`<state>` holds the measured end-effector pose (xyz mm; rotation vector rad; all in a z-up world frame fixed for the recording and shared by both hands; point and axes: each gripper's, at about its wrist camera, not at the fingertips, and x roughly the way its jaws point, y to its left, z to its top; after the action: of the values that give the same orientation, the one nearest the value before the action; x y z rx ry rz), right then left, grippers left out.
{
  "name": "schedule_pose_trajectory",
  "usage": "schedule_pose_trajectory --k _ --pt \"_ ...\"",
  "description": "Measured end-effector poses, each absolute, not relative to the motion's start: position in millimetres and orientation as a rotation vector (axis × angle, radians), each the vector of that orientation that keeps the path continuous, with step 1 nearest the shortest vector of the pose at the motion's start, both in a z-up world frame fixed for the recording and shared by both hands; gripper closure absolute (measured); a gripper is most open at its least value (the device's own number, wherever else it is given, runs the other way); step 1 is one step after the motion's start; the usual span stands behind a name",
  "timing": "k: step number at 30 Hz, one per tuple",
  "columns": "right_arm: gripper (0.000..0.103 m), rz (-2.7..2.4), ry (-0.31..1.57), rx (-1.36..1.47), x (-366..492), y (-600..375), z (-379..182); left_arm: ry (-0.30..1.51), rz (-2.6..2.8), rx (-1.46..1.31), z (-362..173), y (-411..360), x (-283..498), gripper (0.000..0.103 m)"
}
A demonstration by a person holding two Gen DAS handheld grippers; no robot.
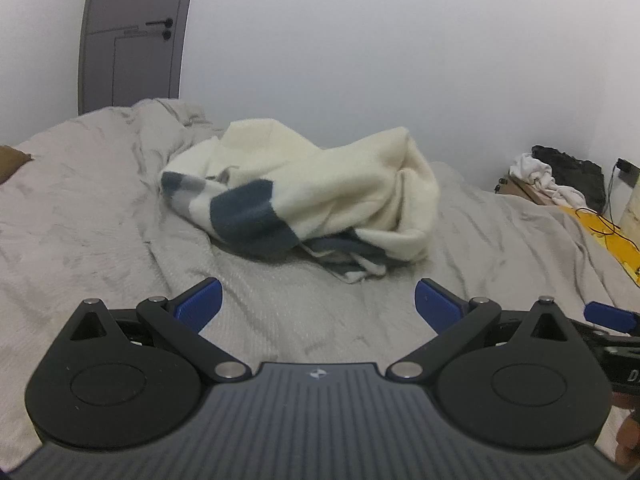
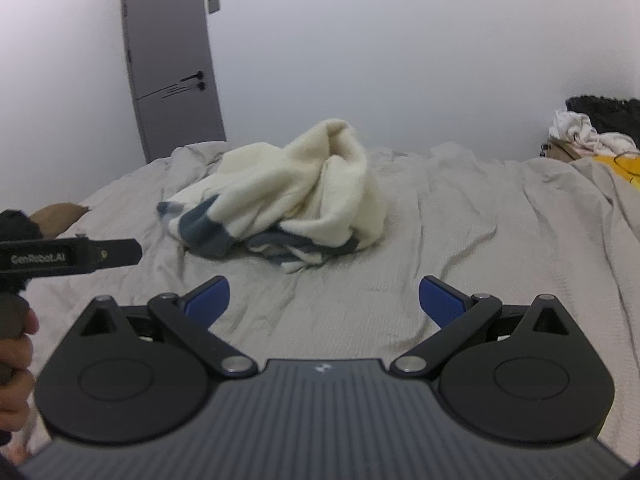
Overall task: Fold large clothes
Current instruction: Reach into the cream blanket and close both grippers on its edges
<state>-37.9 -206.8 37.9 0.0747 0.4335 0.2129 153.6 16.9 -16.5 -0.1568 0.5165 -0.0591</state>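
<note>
We hold the left tool and the right tool low over the bed, each with its blue-padded fingers spread wide and nothing between them. The task's garment, a cream knit with dark blue-grey bands, lies crumpled in a heap on the grey bedspread ahead of both tools, well apart from either, with a few fringe ends trailing at its near edge. In the right wrist view the same heap sits slightly left of centre, and the body of the left tool enters from the left edge, where we can read "GenRobot.AI" printed in pale letters on its black side; a hand grips below it. In the left wrist view a fragment of lettering shows at the right edge, too cut off for us to read. Behind the bed stand a grey door and a white wall, with a pile of dark and white cloth at the far right.
</note>
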Motion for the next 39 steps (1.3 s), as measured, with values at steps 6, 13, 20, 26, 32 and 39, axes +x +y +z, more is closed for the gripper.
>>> schedule_pose_trajectory --k 6,13,20,26,32,39 --pt "0.007 0.212 0.445 0.135 9.0 -213.4 29.8 0.533 -0.066 -0.140 -37.6 18.8 215.9 0.000" --pt "0.021 0.205 0.429 0.159 71.0 -216.0 20.1 0.528 -0.085 -0.005 -67.8 0.7 278.0 0.005" --pt "0.022 0.223 0.439 0.145 138.3 -197.1 0.3 0.459 0.010 0.214 -92.6 -10.4 323.5 0.007" --pt "0.022 0.221 0.463 0.195 191.8 -184.7 -24.8 0.467 0.040 0.298 -116.5 -2.1 360.1 0.007" --pt "0.022 0.183 0.475 0.199 218.1 -173.5 -44.7 0.487 0.096 0.212 -119.4 14.6 380.5 0.029" --pt "0.079 0.215 0.482 0.230 205.8 -176.7 -34.9 0.477 0.096 0.116 -94.0 37.8 375.8 0.086"
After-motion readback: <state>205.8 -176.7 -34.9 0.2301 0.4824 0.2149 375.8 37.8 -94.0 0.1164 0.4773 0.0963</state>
